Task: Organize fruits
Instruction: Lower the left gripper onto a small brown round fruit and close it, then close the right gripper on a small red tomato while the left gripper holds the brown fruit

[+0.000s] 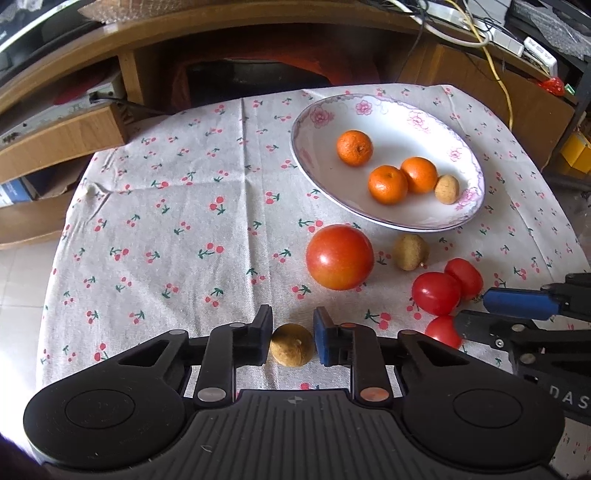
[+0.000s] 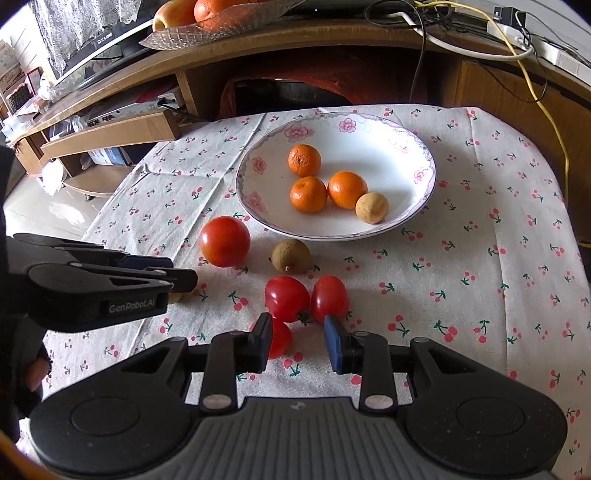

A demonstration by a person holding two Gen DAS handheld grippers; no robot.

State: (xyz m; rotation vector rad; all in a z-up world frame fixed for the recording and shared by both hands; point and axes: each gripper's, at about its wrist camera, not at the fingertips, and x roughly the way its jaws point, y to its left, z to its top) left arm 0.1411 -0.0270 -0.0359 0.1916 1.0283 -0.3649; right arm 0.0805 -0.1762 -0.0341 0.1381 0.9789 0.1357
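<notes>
My left gripper (image 1: 292, 334) is shut on a small tan longan (image 1: 291, 345) near the table's front edge; from the right wrist view the left gripper (image 2: 183, 282) shows side-on with the longan (image 2: 173, 297) peeking below. My right gripper (image 2: 298, 338) is open, with one cherry tomato (image 2: 281, 339) against its left finger and two more (image 2: 286, 298) (image 2: 330, 298) just ahead. A flowered white plate (image 1: 301, 122) (image 2: 242, 181) holds three mandarins (image 1: 354, 147) and a longan (image 1: 447, 189). A large tomato (image 1: 340, 257) (image 2: 224, 246) and a greenish longan (image 1: 410, 252) (image 2: 290, 256) lie in front of the plate.
A cherry-print cloth (image 1: 184, 221) covers the table, bare on its left half. Behind stands a wooden TV cabinet (image 2: 332, 48) with cables and a power strip (image 2: 554, 51). A glass fruit bowl (image 2: 207, 22) sits on top. A person's hand (image 2: 37, 365) holds the left gripper.
</notes>
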